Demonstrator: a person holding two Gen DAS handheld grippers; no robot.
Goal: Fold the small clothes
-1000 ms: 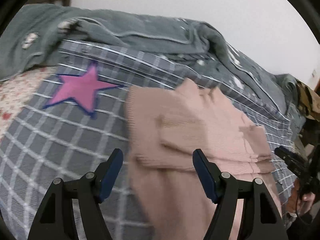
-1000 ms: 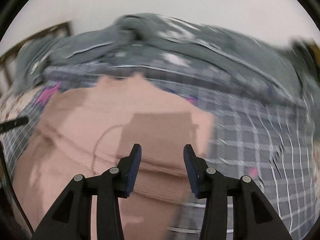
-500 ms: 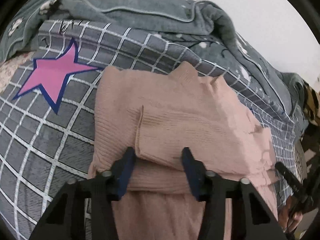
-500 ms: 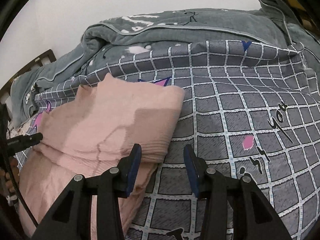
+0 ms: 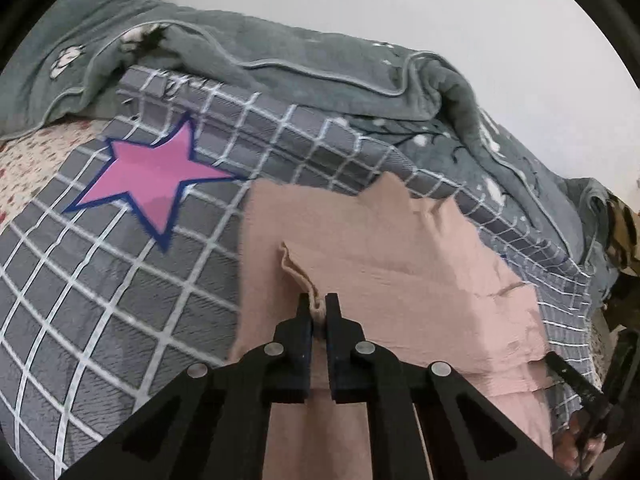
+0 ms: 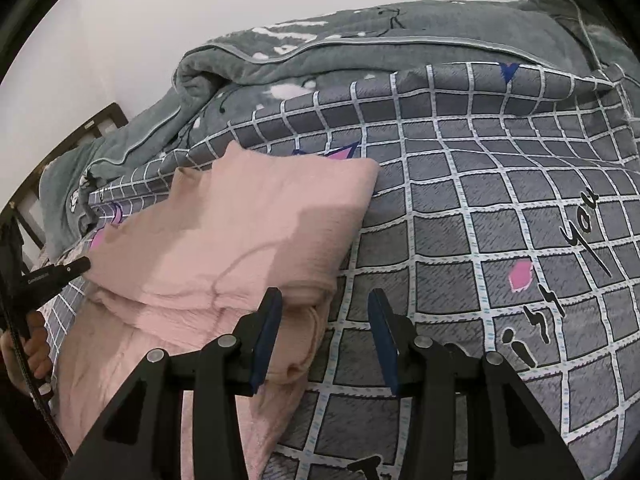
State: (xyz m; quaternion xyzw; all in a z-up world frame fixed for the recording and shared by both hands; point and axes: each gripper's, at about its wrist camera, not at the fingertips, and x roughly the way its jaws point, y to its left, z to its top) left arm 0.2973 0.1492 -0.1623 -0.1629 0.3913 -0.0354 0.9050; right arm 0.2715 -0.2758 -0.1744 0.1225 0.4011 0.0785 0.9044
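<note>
**Pink Knit Garment: Left Grip Made, Fold Not Yet Carried Over**

The checked bedspread (image 5: 120, 280) covers the bed and serves as the work surface. A grey blanket (image 5: 300, 76) lies bunched along its far side, against the wall. A pink star print (image 5: 152, 176) marks the spread to the left of the garment.

The pink knit garment (image 5: 400, 264) lies on the near half of the spread, in the middle of the left wrist view and at the left of the right wrist view. Its upper layer already lies over the body, so one fold appears done. The lower part hangs toward the near edge, unfolded. Judged from this, the task is partly complete; at least one further fold and smoothing remain.

The left gripper (image 5: 318, 308) has just been closing, and its jaws now pinch a raised ridge of the folded edge.

The right gripper (image 6: 324, 320) stands part open at the garment's right edge (image 6: 316, 320). Cloth lies between the jaws on the left side, but the pads do not press it.
</note>
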